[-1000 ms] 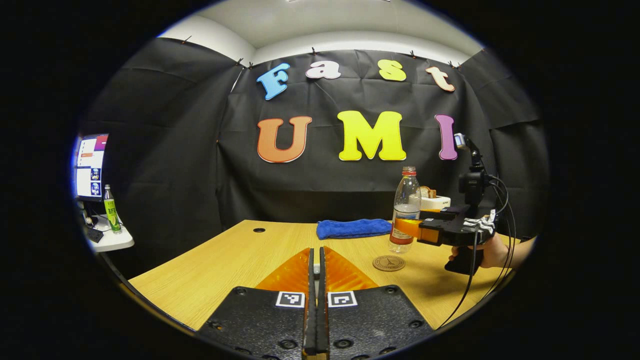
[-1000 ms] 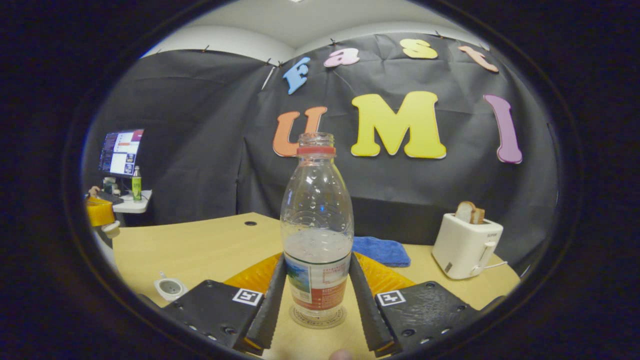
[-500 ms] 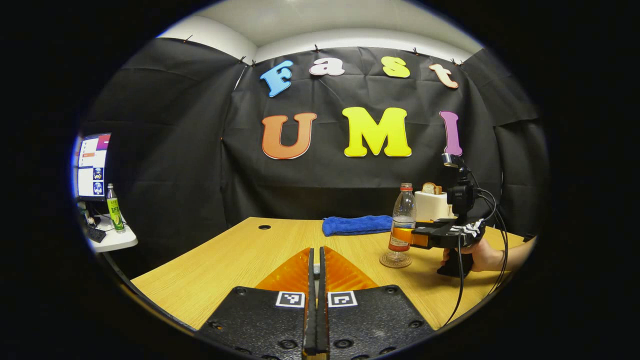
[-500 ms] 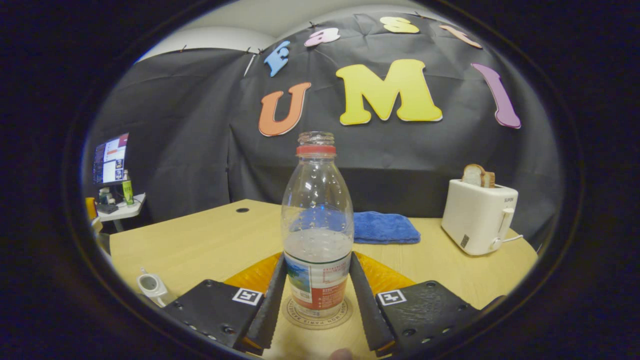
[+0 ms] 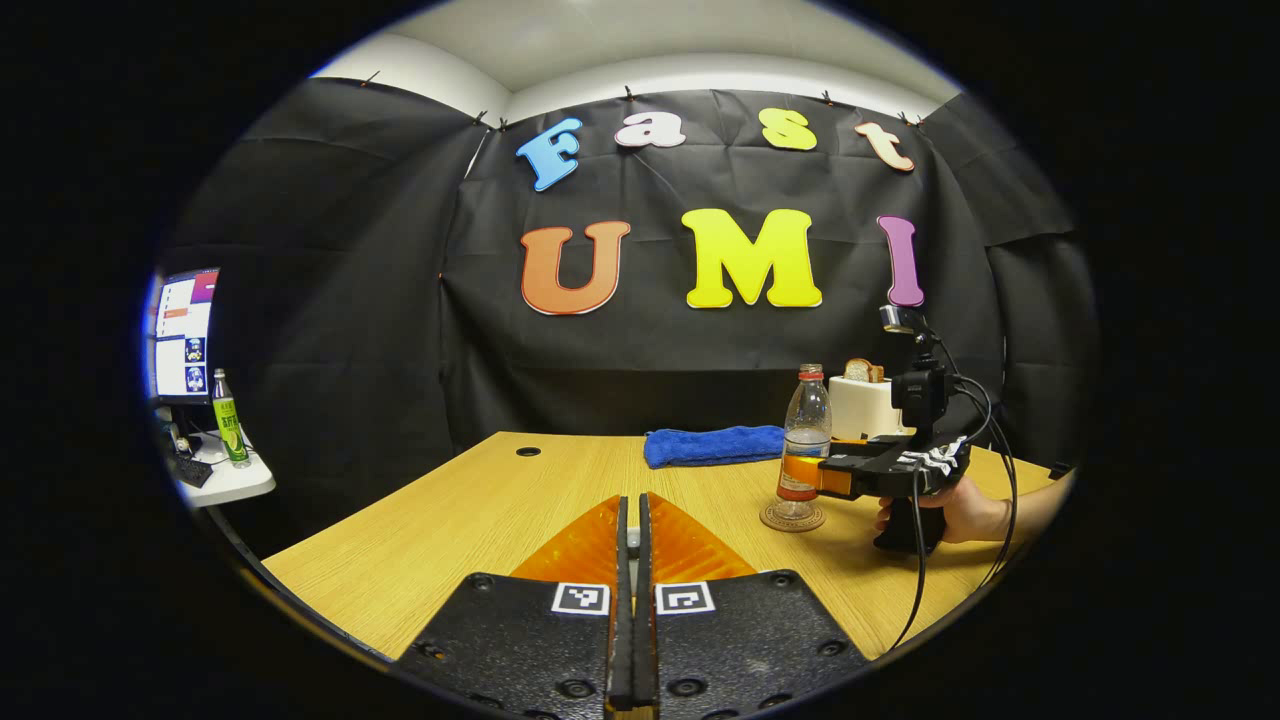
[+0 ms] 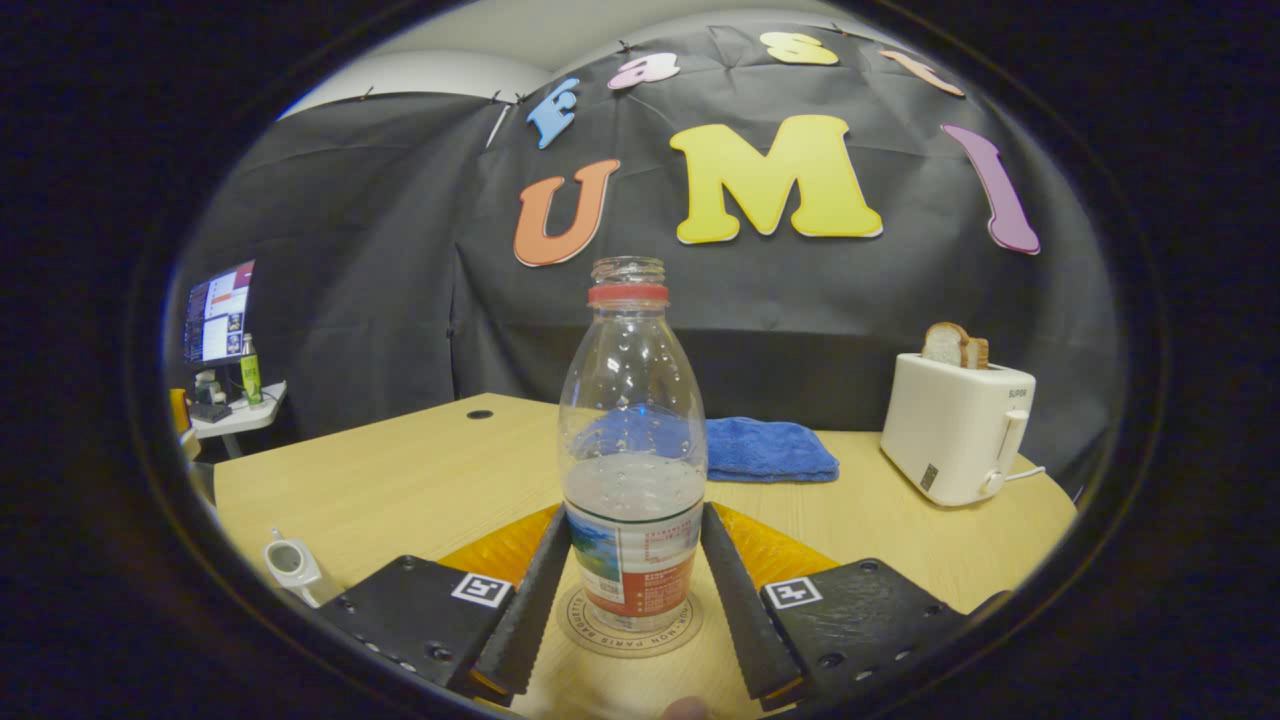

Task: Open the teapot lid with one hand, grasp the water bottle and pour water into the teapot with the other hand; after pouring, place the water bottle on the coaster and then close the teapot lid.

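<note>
i hold a gripper in each hand over the table (image 5: pixel 470 510). my right gripper (image 6: pixel 630 580) has its two fingers (image 6: pixel 527 598) on either side of the bottle (image 6: pixel 632 470), at the height of the label. the bottle stands upright on the coaster (image 6: pixel 630 632), right between my jaws, its open neck up and water in its lower half. the left finger looks to be touching the label; on the right side i see a thin gap, so i cannot tell whether both fingers press on it or have just let go. the jaws are set about as wide as the bottle.

seen from my left gripper view, the right gripper (image 5: pixel 822 478) sits far ahead and to the right of my left jaws, held by my hand (image 5: pixel 952 508), with the bottle (image 5: pixel 803 440) upright on the coaster (image 5: pixel 792 517) at its tip.

my left gripper (image 5: pixel 630 560) has its jaws closed together, nothing between them that i can make out apart from a small pale bit in the slit, too small to tell what it is. it hovers low over the near edge of the table.

the teapot (image 6: pixel 289 566) stands well to the left of my right jaws, near the table's edge, and its top looks open. beyond the bottle lies a blue cloth (image 6: pixel 768 450), and to the right of my right jaws stands a toaster (image 6: pixel 955 428) with bread (image 6: pixel 953 345) in it.
</note>
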Available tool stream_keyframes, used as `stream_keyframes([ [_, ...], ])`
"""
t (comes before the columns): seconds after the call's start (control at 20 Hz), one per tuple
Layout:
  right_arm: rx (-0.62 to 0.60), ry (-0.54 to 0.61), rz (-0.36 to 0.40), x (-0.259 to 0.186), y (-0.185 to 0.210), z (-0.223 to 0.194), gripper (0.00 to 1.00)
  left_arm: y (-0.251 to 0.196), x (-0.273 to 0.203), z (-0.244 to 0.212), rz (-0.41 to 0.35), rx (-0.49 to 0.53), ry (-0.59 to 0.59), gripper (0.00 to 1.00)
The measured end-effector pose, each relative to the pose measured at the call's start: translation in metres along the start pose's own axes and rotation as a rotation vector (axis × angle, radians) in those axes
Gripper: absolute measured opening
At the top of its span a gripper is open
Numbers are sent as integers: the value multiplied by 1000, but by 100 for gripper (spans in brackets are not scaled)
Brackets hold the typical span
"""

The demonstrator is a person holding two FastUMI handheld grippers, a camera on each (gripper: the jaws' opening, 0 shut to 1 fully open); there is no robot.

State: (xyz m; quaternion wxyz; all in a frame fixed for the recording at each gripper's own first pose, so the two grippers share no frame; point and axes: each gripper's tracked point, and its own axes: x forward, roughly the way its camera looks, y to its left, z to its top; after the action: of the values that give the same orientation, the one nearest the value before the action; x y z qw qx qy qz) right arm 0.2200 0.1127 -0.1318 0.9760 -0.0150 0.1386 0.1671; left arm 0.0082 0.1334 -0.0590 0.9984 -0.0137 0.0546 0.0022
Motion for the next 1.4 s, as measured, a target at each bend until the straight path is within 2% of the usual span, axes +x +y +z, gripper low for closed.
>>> stream_keyframes([
  [0.15, -1, 4, 6, -1, 2, -1, 80, 1, 0, -1, -1, -2, 6, 3],
  [0.4, 32, 6, 4, -17, -1, -1, 97, -5, -1, 3, -10, -1, -6, 3],
  [0.5, 68, -5, 0, -41, -6, -1, 98, -12, -1, 6, -26, -5, -18, 3],
  [0.7, 50, -28, -49, -100, -24, 0, 97, -28, 3, 10, -62, 0, -48, 3],
  [0.9, 8, -82, -129, -152, -50, 0, 96, -44, 24, -20, -96, 7, 0, 4],
  [1.1, -20, -100, -203, -186, -70, -6, 97, -61, 40, -35, -117, -72, 29, 4],
  [1.4, -23, -107, -268, -209, -94, -17, 97, -58, 52, -53, -88, -100, 68, 4],
])
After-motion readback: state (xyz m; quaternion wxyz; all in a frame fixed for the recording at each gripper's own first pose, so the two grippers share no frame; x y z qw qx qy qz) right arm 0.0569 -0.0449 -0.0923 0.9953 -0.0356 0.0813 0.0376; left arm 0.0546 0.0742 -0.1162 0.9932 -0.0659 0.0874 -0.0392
